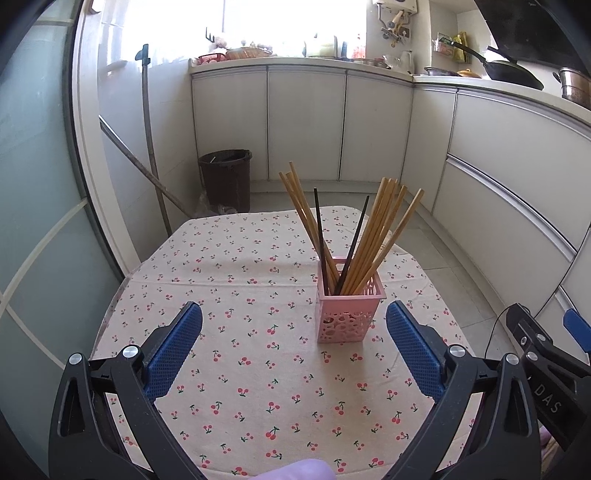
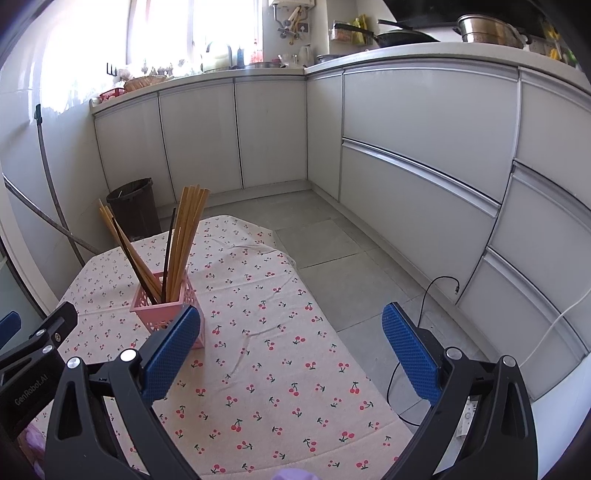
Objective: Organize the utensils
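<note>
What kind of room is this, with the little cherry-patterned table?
Most likely a home kitchen. White cabinets run under a countertop that carries a wok and a steel pot, and a pink holder full of chopsticks stands on the table's cherry-print cloth.

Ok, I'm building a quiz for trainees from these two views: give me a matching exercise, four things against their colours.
Things:
1. holder
2. most of the chopsticks
3. waste bin
4. pads of the left gripper

Colours:
A. blue
B. dark brown
C. pink
D. light wood

Pairs: 1-C, 2-D, 3-B, 4-A
</note>
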